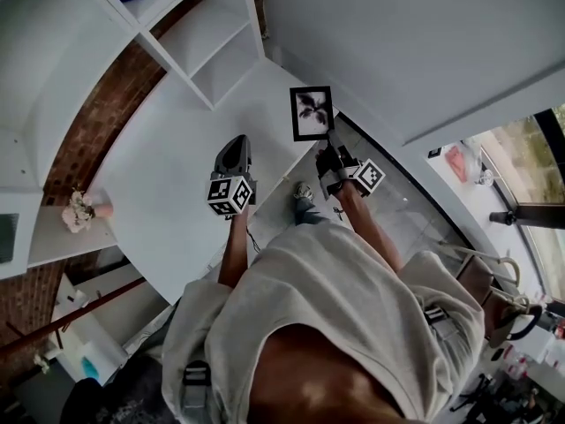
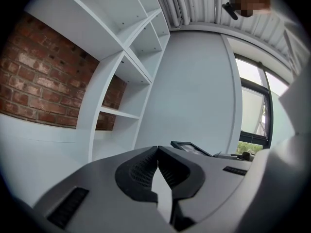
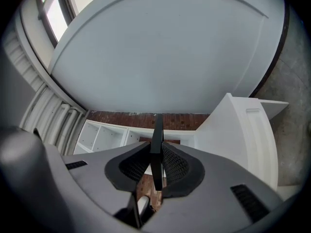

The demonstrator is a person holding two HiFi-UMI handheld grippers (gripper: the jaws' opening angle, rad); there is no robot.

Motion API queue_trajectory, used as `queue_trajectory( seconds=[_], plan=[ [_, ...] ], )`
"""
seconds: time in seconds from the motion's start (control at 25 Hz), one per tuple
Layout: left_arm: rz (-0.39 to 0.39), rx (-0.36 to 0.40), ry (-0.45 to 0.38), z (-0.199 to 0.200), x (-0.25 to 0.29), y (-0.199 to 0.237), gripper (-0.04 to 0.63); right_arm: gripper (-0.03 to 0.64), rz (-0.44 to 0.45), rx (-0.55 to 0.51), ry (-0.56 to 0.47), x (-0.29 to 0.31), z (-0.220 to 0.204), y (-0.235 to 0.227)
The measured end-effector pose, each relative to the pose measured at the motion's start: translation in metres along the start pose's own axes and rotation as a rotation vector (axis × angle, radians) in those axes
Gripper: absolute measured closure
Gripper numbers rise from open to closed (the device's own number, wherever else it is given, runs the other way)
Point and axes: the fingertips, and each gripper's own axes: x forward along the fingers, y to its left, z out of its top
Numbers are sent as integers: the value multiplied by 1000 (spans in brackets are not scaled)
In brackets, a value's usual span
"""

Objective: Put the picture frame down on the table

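Note:
A black picture frame (image 1: pixel 312 112) with a dark leaf print hangs in the air above the right edge of the white table (image 1: pixel 168 201). My right gripper (image 1: pixel 329 151) is shut on its lower edge. In the right gripper view the picture frame (image 3: pixel 156 149) shows edge-on as a thin black bar clamped between the pads. My left gripper (image 1: pixel 235 153) hovers over the table to the left of the frame, with its jaws shut and nothing between them. From the left gripper view the picture frame (image 2: pixel 190 148) shows just past that gripper (image 2: pixel 157 150).
White shelving (image 1: pixel 207 38) against a brick wall (image 1: pixel 97 117) borders the table's far side. A small pink vase of flowers (image 1: pixel 84 208) stands on a low shelf at the left. The person's legs and a grey floor (image 1: pixel 397 210) lie right of the table.

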Motion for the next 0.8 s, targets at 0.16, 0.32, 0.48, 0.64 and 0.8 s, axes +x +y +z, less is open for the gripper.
queue_trajectory(
  seconds=[0.16, 0.32, 0.48, 0.64, 0.8],
  plan=[
    [15, 0, 7, 6, 30, 10, 578, 531, -5, 11, 12, 29, 15, -9],
    [28, 3, 3, 15, 62, 20, 578, 531, -11, 27, 17, 58, 31, -19],
    [42, 13, -9, 28, 89, 30, 578, 531, -5, 29, 32, 89, 45, -23],
    [53, 25, -14, 37, 109, 39, 578, 531, 1, 30, 50, 116, 53, -24],
    [62, 28, -13, 41, 123, 45, 578, 531, 11, 28, 56, 134, 61, -24]
  ],
)
